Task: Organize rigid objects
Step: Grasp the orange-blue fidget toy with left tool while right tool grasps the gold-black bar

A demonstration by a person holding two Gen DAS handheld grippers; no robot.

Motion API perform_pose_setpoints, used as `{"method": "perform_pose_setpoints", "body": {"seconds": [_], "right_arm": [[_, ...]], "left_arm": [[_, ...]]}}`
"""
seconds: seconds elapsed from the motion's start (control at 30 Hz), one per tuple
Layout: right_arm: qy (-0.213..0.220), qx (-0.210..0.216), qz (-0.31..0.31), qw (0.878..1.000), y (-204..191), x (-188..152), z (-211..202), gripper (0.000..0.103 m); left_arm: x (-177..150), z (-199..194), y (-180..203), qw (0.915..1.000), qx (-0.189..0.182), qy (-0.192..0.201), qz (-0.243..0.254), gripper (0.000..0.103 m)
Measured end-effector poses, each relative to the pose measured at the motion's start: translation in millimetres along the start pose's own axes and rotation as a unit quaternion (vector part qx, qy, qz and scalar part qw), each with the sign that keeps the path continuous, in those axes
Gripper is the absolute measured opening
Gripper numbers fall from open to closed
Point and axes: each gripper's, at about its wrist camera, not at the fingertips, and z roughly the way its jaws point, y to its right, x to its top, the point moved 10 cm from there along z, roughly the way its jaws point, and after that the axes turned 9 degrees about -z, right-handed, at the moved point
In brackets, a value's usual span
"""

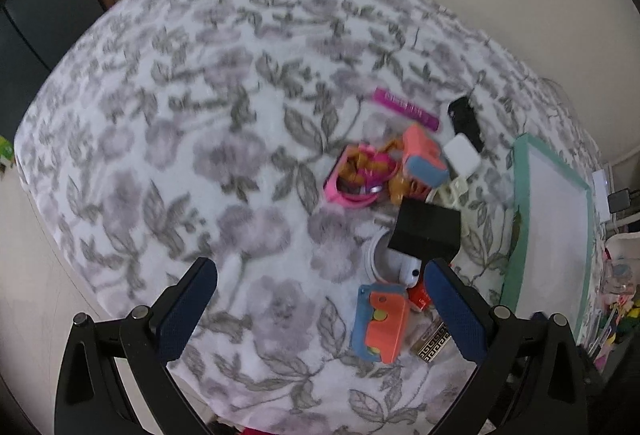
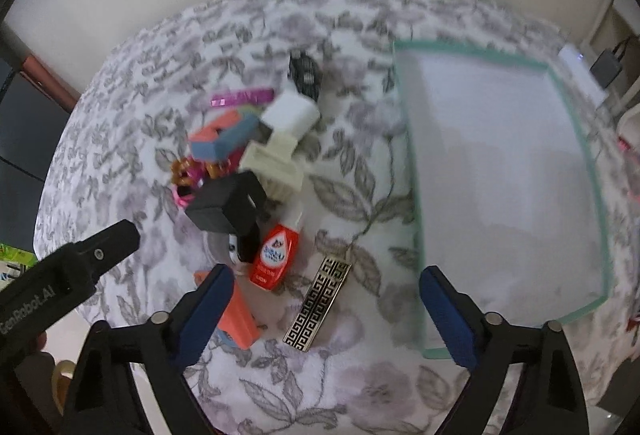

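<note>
"GenRobot.AI" is printed in white along the black body of the left tool point(image 2: 68, 275), seen at eight o'clock in the right wrist view. A blue and white label is carried by the red bottle point(image 2: 275, 255), but its lettering is too blurred to be read. Nothing else is legible.

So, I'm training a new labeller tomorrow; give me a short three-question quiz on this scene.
1. True or false: the tray already holds items.
2. Which lies nearest the tray: A) greek-key bar, B) purple stick, C) pink case?
3. Are both hand-held grippers, left and right, open or shut?

Key: 1 false, it's bare; 2 A; 3 open, holding nothing.
</note>
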Motion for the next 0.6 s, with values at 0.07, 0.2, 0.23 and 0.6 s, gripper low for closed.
{"method": "perform_pose_setpoints", "body": {"seconds": [0.07, 0.2, 0.23, 0.6], "right_arm": [[-0.015, -0.002, 0.0, 1.0, 2, -8, 13, 0.09], [-0.031, -0.003, 0.003, 1.0, 4, -17, 29, 0.084], [-0.033, -0.004, 0.004, 0.999, 4, -19, 31, 0.084], [-0.044, -0.004, -0.047, 0.998, -15, -27, 49, 0.072]], "left_arm": [[-7, 8, 2, 1.0, 0.001, -0.007, 0.003, 0.103], [-20, 18, 11, 0.9998, -0.008, -0.019, 0.01, 0.103], [-22, 20, 12, 0.9997, -0.007, -0.019, 0.012, 0.103], [-51, 44, 23, 0.9981, -0.002, -0.047, 0.04, 0.103]]}}
